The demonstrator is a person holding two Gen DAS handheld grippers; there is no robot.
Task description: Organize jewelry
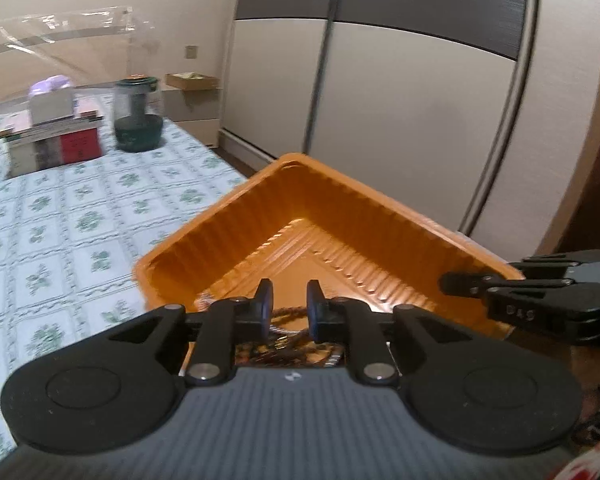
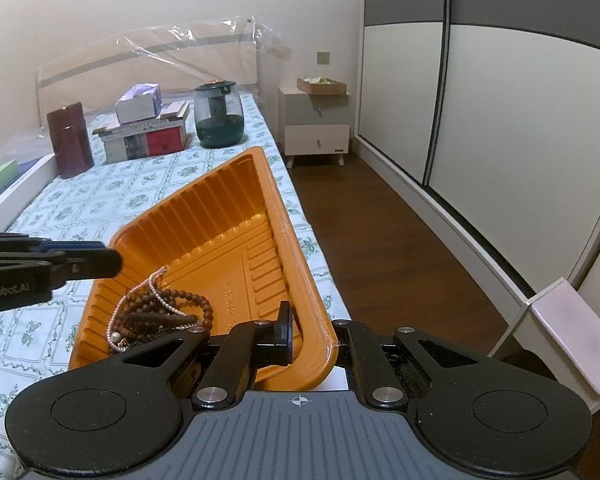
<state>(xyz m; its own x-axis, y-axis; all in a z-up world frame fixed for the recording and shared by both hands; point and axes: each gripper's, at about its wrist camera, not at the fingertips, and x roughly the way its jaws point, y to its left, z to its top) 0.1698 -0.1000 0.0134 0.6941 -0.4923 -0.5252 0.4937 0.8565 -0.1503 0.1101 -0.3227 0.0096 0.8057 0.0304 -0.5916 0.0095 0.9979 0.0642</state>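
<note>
An orange plastic tray (image 2: 236, 208) lies on the flowered bed sheet near the bed's right edge. In its near left corner is a heap of jewelry: brown wooden bead strings (image 2: 168, 312) and a thin pearl strand (image 2: 158, 284). My right gripper (image 2: 312, 340) is shut on the tray's near right wall, one finger inside and the other hidden outside. In the left wrist view it shows at the tray's (image 1: 340, 216) right rim as the right gripper (image 1: 448, 282). My left gripper (image 1: 290, 304) hovers over the jewelry (image 1: 288, 346), jaws slightly apart, pressing on nothing.
At the head of the bed stand a dark red canister (image 2: 70, 140), stacked books with a tissue box (image 2: 144, 136) and a green glass jar (image 2: 219, 116). A white nightstand (image 2: 316, 128), wooden floor (image 2: 380, 240) and sliding wardrobe doors (image 2: 500, 120) lie to the right.
</note>
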